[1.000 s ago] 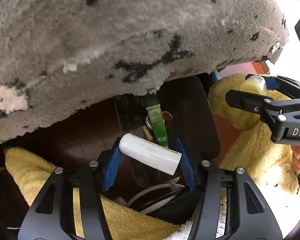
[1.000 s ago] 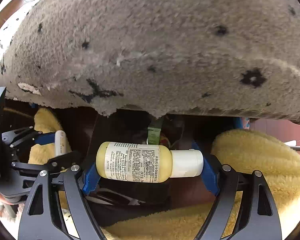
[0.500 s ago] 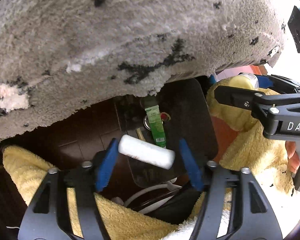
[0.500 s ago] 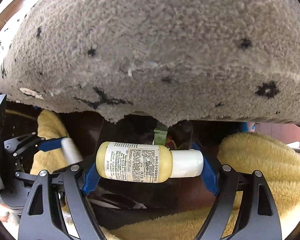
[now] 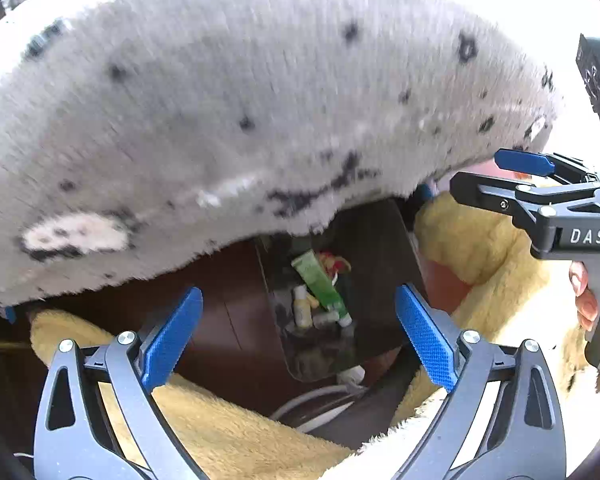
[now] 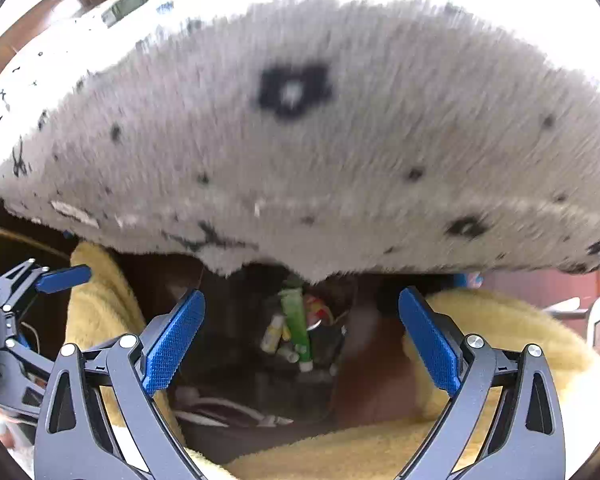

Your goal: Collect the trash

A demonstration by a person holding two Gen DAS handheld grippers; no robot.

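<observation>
Left wrist view: left gripper (image 5: 298, 336) spread wide, empty; right gripper (image 6: 300, 340) likewise. Green tube (image 5: 320, 282) and small bottles (image 5: 302, 312) seen in dark bin (image 5: 376, 264) under fuzzy spotted blanket (image 5: 240, 120).

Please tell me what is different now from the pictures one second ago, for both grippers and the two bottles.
Both grippers let go: the left gripper released its white tube, the right gripper its yellow bottle with white cap. Both now stand open and empty. A small yellowish bottle now lies in the dark bin below. The green tube stayed there.

text=DAS | on=right gripper (image 5: 556, 184) body, white lettering on black | other print=none legible
</observation>
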